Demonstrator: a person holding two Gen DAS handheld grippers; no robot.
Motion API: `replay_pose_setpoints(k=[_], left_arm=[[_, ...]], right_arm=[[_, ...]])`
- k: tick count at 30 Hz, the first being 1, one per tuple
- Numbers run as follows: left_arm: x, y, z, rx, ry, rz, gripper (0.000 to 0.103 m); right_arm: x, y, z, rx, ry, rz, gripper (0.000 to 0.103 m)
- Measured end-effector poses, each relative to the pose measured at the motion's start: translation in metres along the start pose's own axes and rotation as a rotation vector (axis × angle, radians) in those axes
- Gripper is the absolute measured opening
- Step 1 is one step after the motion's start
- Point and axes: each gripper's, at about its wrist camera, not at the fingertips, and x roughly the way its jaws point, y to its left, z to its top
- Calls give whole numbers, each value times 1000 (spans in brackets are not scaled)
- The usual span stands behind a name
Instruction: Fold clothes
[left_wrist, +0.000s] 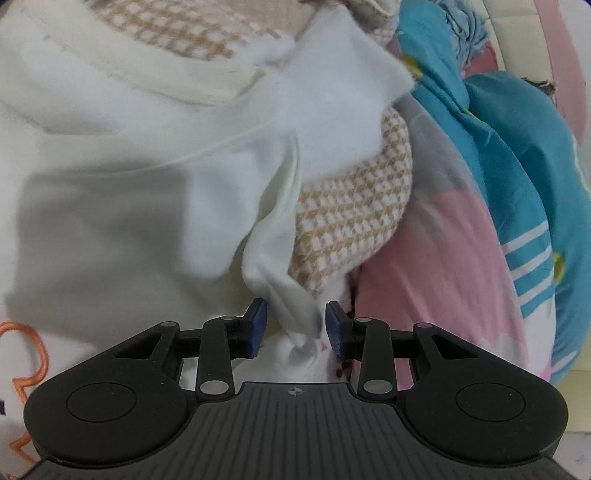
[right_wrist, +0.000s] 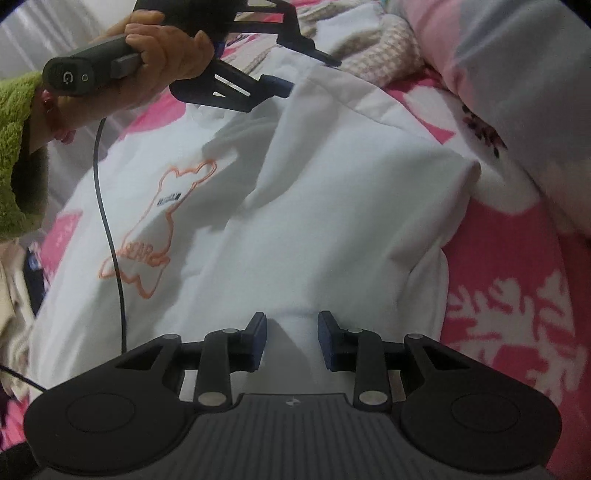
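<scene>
The white sweatshirt (right_wrist: 314, 206) lies spread on a bed, over a pink and white bedspread (right_wrist: 517, 314), with an orange outlined print (right_wrist: 147, 236) on its front. In the right wrist view a raised ridge of its white cloth sits between the 2 blue pads of the right gripper (right_wrist: 292, 339); the jaws stand partly apart, and I cannot tell whether the pads press on the cloth.

At the far edge of the sweatshirt the left gripper (left_wrist: 295, 326) has a bunched fold of the same white cloth between its jaws — the fold fills most of the gap, but blur hides whether the pads pinch it. A hand (right_wrist: 147, 62) in a green fleece sleeve (right_wrist: 18, 155) grasps that gripper's grip, and a black cable (right_wrist: 110, 229) trails from it across the print.

Just beyond the sweatshirt lies a tan and white checked cloth (left_wrist: 354, 206), and beside that a blue, pink and white quilt (left_wrist: 517, 184).
</scene>
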Motion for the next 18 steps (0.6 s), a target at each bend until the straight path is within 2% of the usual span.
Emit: replay_pose_setpoints(k=[3, 5, 8, 10, 14, 16, 18], left_arm=[[2, -17, 3, 78, -53, 7, 8], [4, -33, 5, 165, -93, 2, 4], [6, -43, 1, 258, -154, -81, 3], [14, -37, 4, 239, -189, -105, 4], [35, -7, 17, 81, -206, -138, 4], [34, 2, 21, 10, -217, -178, 4], [22, 3, 22, -7, -250, -196, 4]], right_arm=[[-1, -3, -1, 4, -2, 16, 32], [-1, -5, -1, -3, -4, 23, 32], [-2, -6, -4, -14, -13, 32, 32], [-3, -6, -6, -14, -17, 31, 32], [-8, -4, -9, -17, -10, 16, 32], [-10, -5, -10, -9, -2, 18, 32], [-11, -8, -11, 2, 5, 28, 32]])
